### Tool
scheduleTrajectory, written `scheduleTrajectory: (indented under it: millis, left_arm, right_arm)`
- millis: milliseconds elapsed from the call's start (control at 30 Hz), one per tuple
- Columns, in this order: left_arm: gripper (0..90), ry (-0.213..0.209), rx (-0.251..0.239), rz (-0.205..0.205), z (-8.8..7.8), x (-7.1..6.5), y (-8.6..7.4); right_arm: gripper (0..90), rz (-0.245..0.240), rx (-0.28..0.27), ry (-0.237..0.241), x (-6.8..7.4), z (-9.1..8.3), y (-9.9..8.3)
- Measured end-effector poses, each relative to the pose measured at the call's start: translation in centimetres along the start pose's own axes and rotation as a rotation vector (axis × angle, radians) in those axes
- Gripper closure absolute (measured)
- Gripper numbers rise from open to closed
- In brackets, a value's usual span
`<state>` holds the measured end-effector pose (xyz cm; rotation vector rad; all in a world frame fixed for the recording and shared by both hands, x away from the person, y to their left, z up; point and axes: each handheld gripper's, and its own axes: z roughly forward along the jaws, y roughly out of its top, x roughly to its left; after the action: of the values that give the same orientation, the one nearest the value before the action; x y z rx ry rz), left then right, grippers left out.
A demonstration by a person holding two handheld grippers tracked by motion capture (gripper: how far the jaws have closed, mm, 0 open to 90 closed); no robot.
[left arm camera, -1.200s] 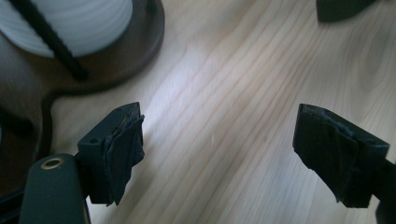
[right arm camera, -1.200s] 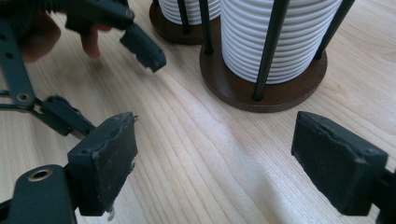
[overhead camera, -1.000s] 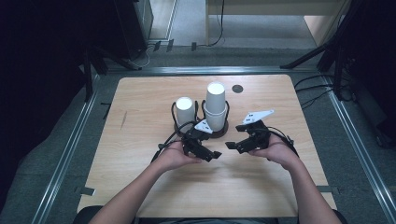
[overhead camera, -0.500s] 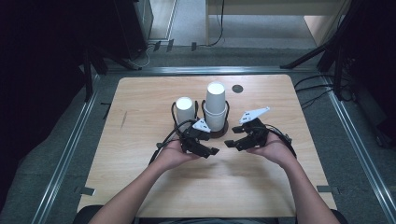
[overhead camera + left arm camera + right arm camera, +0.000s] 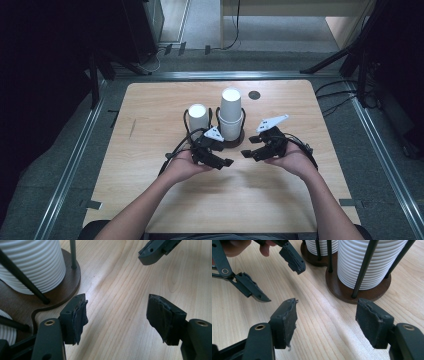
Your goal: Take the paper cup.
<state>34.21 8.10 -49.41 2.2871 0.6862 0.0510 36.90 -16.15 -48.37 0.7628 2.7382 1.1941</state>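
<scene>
Two stacks of ribbed white paper cups upright in a wire cup holder (image 5: 233,143) on a dark wooden base, mid-desk (image 5: 150,100): the tall stack (image 5: 231,112) beside the short stack (image 5: 198,116). Long axis vertical, so a sideways approach called for. Left gripper (image 5: 224,161) just in front of the holder, jaws wide and holding nothing; right gripper (image 5: 248,153) close beside it, jaws likewise wide and empty. Roughly equal reach, left slightly nearer the short stack. Cup count within each stack hard to make out; stack tops cut off in both gripper views.

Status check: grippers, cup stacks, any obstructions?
Left gripper open, empty. Right gripper open, empty. Cup stacks untouched in holder. Nothing between.
</scene>
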Motion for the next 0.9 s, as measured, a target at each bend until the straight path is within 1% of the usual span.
scheduleTrajectory:
  millis: [100, 267, 333, 400, 500, 600, 700, 767, 900]
  left_arm:
    - [35.0, 0.001, -0.007, -0.006, -0.15, 0.07, 0.02]
    - [36.6, 0.002, -0.016, -0.010, -0.35, 0.06, 0.06]
    - [39.5, 0.006, -0.023, -0.013, -0.44, 0.03, 0.08]
    - [40.2, 0.005, -0.029, -0.021, -0.52, 0.04, 0.11]
    - [43.1, 0.003, -0.029, -0.024, -0.60, 0.07, 0.12]
    - [48.1, 0.000, -0.032, -0.030, -0.69, 0.10, 0.16]
    - [53.8, -0.013, -0.027, -0.050, -0.78, 0.20, 0.20]
    - [53.9, -0.011, -0.026, -0.049, -0.80, 0.22, 0.22]
    - [56.2, -0.001, -0.043, -0.050, -1.02, 0.22, 0.34]
  right_arm:
    - [34.7, 0.012, 0.003, 0.003, -0.09, -0.05, 0.10]
    - [34.7, 0.010, 0.006, -0.002, -0.10, -0.09, 0.14]
    - [34.7, 0.011, 0.010, -0.003, -0.07, -0.12, 0.16]
    - [34.7, 0.006, 0.012, -0.012, -0.07, -0.15, 0.21]
    - [34.6, 0.016, 0.016, -0.028, -0.07, -0.28, 0.38]
    - [34.5, 0.023, 0.006, -0.022, -0.11, -0.45, 0.49]
    - [34.4, 0.022, 0.006, -0.023, -0.05, -0.63, 0.53]
    - [34.4, 0.022, 0.009, -0.022, -0.04, -0.66, 0.52]
    - [33.4, 0.019, 0.016, -0.023, 0.01, -0.77, 0.58]
